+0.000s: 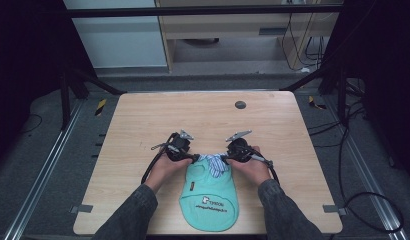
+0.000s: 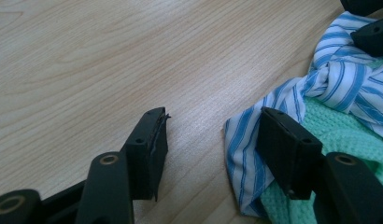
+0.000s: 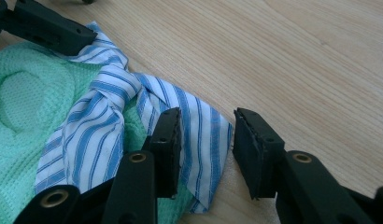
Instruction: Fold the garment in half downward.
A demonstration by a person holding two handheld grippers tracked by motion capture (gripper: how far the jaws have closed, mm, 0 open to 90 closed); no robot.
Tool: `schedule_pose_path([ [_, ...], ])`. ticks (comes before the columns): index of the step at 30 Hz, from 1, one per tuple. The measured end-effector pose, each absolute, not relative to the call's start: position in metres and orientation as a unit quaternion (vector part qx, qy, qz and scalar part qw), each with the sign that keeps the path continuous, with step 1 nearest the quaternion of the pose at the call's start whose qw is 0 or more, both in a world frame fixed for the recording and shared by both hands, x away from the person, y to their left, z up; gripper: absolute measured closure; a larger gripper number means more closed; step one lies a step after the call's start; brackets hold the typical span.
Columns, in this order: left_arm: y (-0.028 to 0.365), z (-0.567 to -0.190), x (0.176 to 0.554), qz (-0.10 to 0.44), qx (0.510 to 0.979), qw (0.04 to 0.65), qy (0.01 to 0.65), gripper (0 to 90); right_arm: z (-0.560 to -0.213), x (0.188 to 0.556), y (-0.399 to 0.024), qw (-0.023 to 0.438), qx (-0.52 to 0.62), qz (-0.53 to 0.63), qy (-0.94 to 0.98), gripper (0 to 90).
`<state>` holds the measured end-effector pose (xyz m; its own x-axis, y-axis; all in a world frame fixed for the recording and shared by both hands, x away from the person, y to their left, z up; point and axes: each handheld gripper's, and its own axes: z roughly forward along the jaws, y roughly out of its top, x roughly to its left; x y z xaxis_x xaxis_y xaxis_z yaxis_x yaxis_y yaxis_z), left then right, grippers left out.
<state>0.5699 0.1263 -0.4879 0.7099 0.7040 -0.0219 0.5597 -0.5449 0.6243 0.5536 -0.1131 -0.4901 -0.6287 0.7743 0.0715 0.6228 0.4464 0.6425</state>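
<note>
The left gripper (image 2: pixel 210 135) stands with its jaws apart over the left tail of a blue-and-white striped tie (image 2: pixel 329 79), one pad lying on the cloth and the other over bare wood, so nothing is clamped. The right gripper (image 3: pixel 206 140) is likewise apart at the right tail, its pads not pressing on the fabric. The tie is already knotted at the far end of a mint-green waffle-knit pet garment (image 1: pixel 209 192) that lies flat near the near edge of the wooden table (image 1: pixel 143 120), between the person's hands. By the look of it the knot is done; spreading the tails or letting go seems all that is left. The striped cloth is thin and creased, the knit soft and dimpled, the tabletop smooth pale woodgrain.
</note>
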Motion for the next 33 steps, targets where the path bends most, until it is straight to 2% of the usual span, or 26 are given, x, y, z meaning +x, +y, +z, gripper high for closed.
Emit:
schedule_pose_path([
  [3, 0.125, -0.488, 0.565, 0.111, 0.872, 0.32, 0.352, 54.4, -0.49, 0.552, -0.111, 0.118, 0.412, 0.323, 0.844, 67.0],
  [4, 0.125, -0.488, 0.563, 0.104, 0.874, 0.325, 0.346, 63.7, -0.49, 0.55, -0.109, 0.117, 0.405, 0.322, 0.848, 71.9],
  [6, 0.125, -0.488, 0.562, 0.1, 0.874, 0.328, 0.344, 73.5, -0.49, 0.549, -0.108, 0.113, 0.399, 0.322, 0.851, 74.6],
  [7, 0.124, -0.489, 0.561, 0.096, 0.875, 0.33, 0.34, 73.5, -0.49, 0.549, -0.108, 0.113, 0.399, 0.322, 0.851, 77.4],
  [8, 0.123, -0.489, 0.558, 0.095, 0.877, 0.33, 0.337, 79.1, -0.49, 0.549, -0.107, 0.11, 0.392, 0.323, 0.854, 80.5],
  [9, 0.123, -0.489, 0.558, 0.095, 0.877, 0.33, 0.337, 80.7, -0.49, 0.549, -0.107, 0.11, 0.392, 0.323, 0.854, 80.5],
  [16, 0.124, -0.484, 0.557, 0.098, 0.883, 0.328, 0.322, 86.1, -0.482, 0.546, -0.11, 0.107, 0.38, 0.334, 0.856, 83.8],
  [33, 0.128, -0.434, 0.551, 0.133, 0.881, 0.36, 0.277, 86.9, -0.432, 0.54, -0.115, 0.138, 0.324, 0.351, 0.868, 83.9],
])
